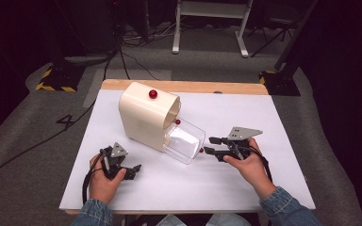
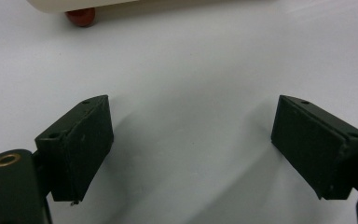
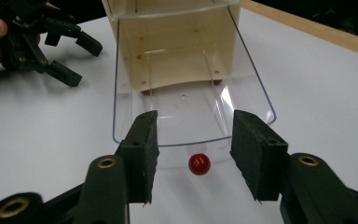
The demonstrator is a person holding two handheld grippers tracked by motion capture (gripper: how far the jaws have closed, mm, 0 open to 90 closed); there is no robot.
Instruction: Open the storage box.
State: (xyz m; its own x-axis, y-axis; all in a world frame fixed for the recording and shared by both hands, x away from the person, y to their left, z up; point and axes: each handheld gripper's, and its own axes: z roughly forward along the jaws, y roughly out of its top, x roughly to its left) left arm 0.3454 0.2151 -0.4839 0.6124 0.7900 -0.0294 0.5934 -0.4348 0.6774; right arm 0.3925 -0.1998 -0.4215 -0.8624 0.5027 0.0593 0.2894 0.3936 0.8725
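Two claws are in my charge, and both carry nothing. At lower left of the high view, my left claw rests low over the white table, jaws spread wide; in the left gripper view they frame bare table, with one red foot of the cream housing at the upper left edge. At centre, the cream housing lies on its side with a red knob on top and a clear drawer drawn partway out toward the right. At centre right, my right claw is lined up on the drawer's red knob, jaws well apart on either side of it, touching nothing. I judge the step in hand to be gripping that knob; the next move calls for a short advance, then closing squarely on it.
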